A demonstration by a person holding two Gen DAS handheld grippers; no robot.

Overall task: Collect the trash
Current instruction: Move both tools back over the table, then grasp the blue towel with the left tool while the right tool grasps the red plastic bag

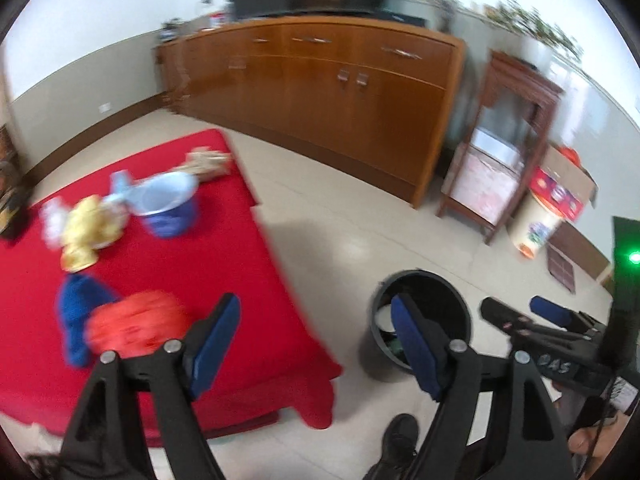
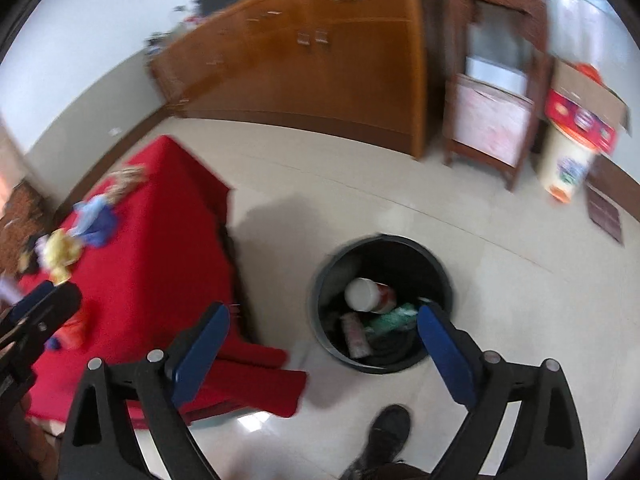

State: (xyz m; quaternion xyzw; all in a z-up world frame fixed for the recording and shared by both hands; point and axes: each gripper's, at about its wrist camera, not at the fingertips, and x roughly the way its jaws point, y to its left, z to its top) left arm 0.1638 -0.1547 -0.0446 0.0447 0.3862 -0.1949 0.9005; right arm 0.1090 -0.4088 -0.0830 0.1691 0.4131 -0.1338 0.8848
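Note:
A black round trash bin [image 2: 436,268] stands on the tiled floor and holds a white cup [image 2: 362,294], a green wrapper [image 2: 394,316] and other trash; it also shows in the left wrist view [image 1: 378,340]. My right gripper [image 2: 320,344] is open and empty, above the bin's near rim. My left gripper [image 1: 316,340] is open and empty, over the edge of a red-covered table [image 1: 200,264]. On the table lie an orange-red crumpled item [image 1: 136,326], a blue item [image 1: 80,312], a yellow item [image 1: 90,232] and a blue-and-white cup [image 1: 168,204].
A long wooden cabinet [image 1: 320,92] runs along the far wall. A dark wooden stand [image 1: 500,148] and a printed box on a white tub [image 1: 548,208] are at the right. A black shoe [image 2: 384,432] is on the floor below the grippers.

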